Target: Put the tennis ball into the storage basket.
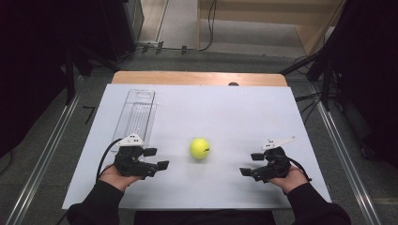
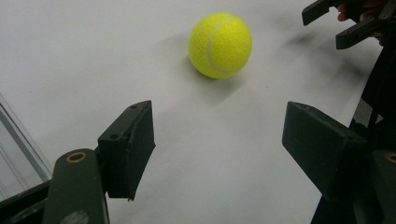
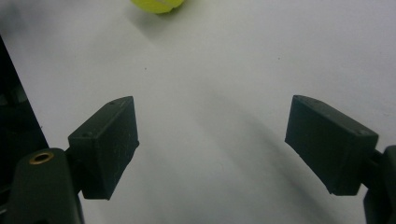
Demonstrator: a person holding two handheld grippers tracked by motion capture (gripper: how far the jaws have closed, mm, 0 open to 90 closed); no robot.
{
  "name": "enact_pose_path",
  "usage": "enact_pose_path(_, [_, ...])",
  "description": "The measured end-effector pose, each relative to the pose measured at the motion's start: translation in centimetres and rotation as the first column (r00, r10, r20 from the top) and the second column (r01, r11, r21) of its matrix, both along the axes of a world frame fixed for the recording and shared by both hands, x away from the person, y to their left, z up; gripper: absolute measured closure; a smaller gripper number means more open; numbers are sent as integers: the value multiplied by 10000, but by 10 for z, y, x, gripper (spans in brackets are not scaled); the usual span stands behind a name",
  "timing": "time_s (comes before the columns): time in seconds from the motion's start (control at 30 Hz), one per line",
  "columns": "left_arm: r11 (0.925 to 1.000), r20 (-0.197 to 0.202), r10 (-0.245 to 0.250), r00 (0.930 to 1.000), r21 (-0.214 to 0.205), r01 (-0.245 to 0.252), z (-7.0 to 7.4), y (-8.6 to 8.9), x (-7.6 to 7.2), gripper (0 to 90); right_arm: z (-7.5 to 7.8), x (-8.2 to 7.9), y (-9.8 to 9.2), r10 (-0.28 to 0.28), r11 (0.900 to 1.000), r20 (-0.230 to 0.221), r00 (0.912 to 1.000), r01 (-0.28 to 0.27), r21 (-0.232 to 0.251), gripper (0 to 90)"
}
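Observation:
A yellow-green tennis ball (image 1: 200, 148) rests on the white table top (image 1: 211, 108), about midway between both hands. My left gripper (image 1: 156, 158) is to the ball's left, pointing toward it, its jaws apart with nothing between them. In the left gripper view the ball (image 2: 220, 45) lies ahead of the open gripper (image 2: 219, 140), a short gap away. My right gripper (image 1: 251, 164) is to the ball's right, also open and empty. The right gripper view has the ball (image 3: 156, 4) at the top edge, beyond the spread gripper (image 3: 212, 140).
A clear plastic tray (image 1: 136, 112) lies lengthwise near the table's left edge, just behind the left hand; its corner (image 2: 14, 144) is in the left gripper view. The right gripper (image 2: 336, 23) appears there at top right. A wooden edge (image 1: 197, 77) borders the far side.

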State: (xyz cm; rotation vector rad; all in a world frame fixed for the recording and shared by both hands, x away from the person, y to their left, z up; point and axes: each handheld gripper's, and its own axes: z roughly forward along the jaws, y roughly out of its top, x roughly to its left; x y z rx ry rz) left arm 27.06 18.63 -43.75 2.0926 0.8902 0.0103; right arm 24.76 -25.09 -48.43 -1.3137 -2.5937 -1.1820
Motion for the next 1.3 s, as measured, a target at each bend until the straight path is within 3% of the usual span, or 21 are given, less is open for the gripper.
enact_pose_path(0.5, [9978, -60, -602, 9982, 267, 603, 8, -20, 14, 256, -2, -1, -1, -90, 10000, -23, 10000, 90, -25, 150])
enact_pose_path(1.3, [9966, 53, -816, 9966, -69, 817, 18, -41, 38, 255, -3, -5, -1, 33, 10000, -163, 9999, -34, -60, 149])
